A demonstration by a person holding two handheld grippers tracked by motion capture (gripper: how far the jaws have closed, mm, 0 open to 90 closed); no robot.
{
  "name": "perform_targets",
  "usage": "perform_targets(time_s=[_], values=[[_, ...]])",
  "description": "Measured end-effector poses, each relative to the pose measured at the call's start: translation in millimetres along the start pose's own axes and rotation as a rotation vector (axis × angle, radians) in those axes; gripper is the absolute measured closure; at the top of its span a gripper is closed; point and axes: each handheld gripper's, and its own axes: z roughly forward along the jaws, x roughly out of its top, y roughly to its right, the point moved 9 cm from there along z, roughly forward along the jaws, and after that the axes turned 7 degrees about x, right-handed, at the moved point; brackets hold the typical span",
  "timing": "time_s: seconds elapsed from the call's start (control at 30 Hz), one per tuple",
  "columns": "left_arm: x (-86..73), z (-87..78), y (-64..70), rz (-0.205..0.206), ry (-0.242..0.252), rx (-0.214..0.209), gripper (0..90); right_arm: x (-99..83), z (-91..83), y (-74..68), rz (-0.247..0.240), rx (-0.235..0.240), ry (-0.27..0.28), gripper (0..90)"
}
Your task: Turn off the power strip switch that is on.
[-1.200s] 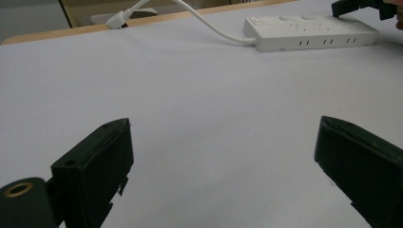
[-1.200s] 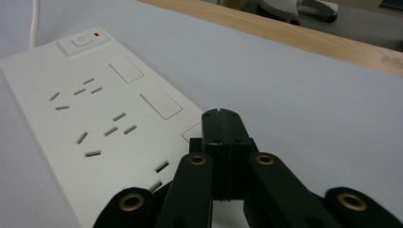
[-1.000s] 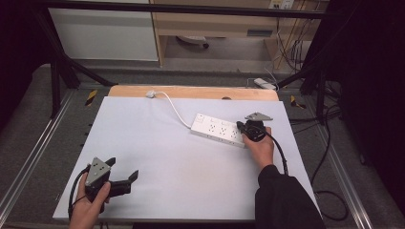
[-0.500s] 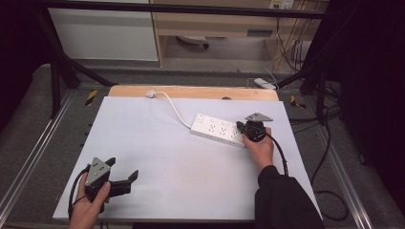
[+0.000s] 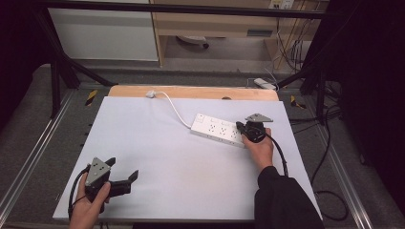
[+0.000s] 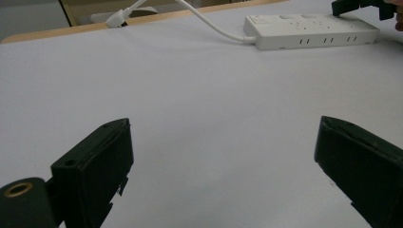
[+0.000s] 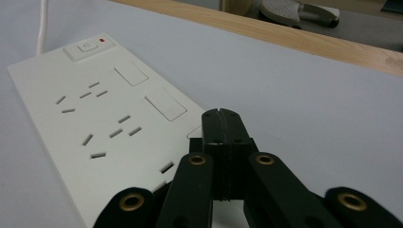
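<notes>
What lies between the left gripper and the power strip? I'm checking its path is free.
Bare white table between left gripper and power strip, seen in the high view.

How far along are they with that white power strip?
Little looks done yet: the power strip lies flat on the table, its plug loose at the far edge. In hand: the right gripper, jaws closed, sits over the strip's near end. The left gripper rests open, apart. Any plugging or pressing seems left.

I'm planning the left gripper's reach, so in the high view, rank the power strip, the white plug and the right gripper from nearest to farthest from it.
From the left gripper:
1. Power strip, centre-right of the table.
2. Right gripper, at the strip's right end.
3. White plug, at the far wooden edge.
</notes>
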Motion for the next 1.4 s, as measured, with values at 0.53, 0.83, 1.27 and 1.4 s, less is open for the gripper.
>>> perform_targets(time_s=[0.53,0.83,1.27,1.4], values=[[-0.1,0.0,0.2,0.001,-0.001,0.0,5.8,-1.0,-0.7,0.0,0.004,0.007,0.017,90.0],[-0.2,-0.1,0.1,0.001,-0.001,0.001,5.8,-1.8,-1.0,0.1,0.025,0.013,0.031,90.0],[0.0,0.2,0.3,0.002,0.0,0.001,5.9,-4.3,-4.2,3.1,0.018,0.009,0.014,90.0],[-0.3,0.2,0.0,-0.002,-0.001,0.002,5.8,-4.2,-4.1,5.1,0.032,0.005,0.016,90.0]])
